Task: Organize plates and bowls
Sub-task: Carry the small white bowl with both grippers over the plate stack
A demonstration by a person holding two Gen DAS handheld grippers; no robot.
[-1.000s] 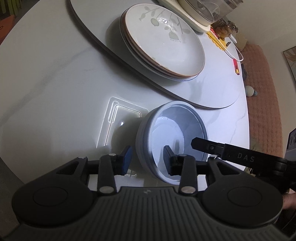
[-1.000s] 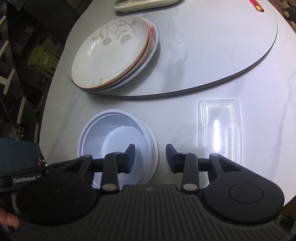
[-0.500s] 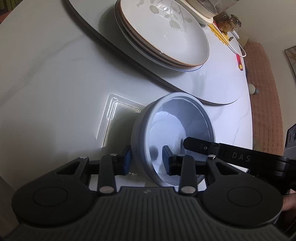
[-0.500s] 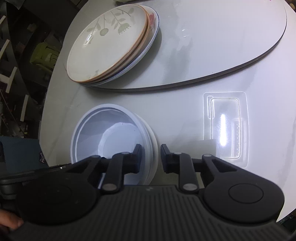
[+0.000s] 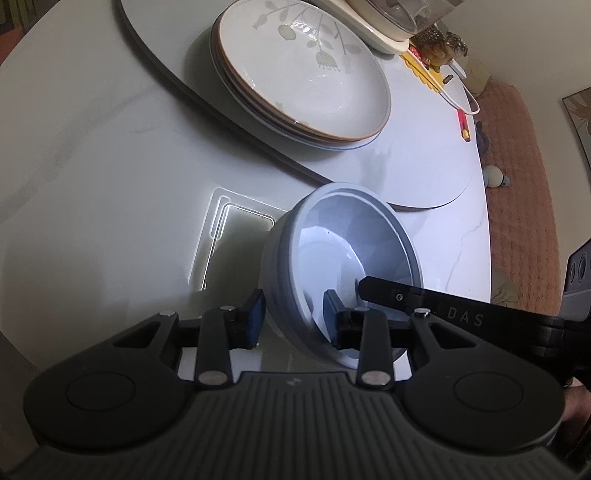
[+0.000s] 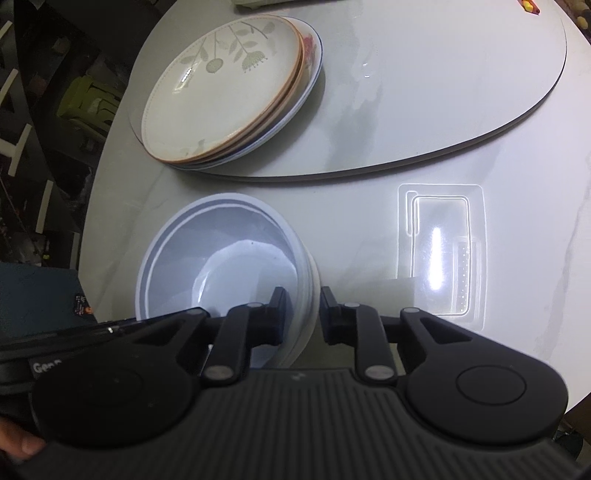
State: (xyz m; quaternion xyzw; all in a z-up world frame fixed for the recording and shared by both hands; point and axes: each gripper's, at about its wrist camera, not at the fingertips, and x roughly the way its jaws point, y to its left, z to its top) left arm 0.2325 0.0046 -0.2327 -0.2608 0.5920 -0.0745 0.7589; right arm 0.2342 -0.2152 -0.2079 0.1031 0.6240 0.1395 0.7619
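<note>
A stack of pale blue bowls [image 5: 343, 266] [image 6: 221, 258] sits on the white table near its front edge. My left gripper [image 5: 293, 317] is shut on one side of the stack's rim, one pad outside the wall and one inside. My right gripper [image 6: 303, 310] is shut on the opposite rim in the same way, and its black finger [image 5: 406, 295] reaches into the bowl in the left wrist view. The stack looks tilted toward the left camera. A stack of floral plates [image 5: 303, 74] [image 6: 221, 85] rests on the turntable behind.
The plates share a large grey-edged turntable [image 5: 406, 166] [image 6: 424, 92]. A clear plastic tray [image 5: 236, 236] [image 6: 439, 258] lies flat beside the bowls. A cream appliance [image 5: 376, 33] and a red pen [image 5: 461, 125] lie at the back. The table edge is close behind the bowls.
My right gripper's jaws closed from a wide gap onto the bowl rim. The left jaws narrowed onto the other rim, and the bowl stack now looks tipped in the left wrist view.
</note>
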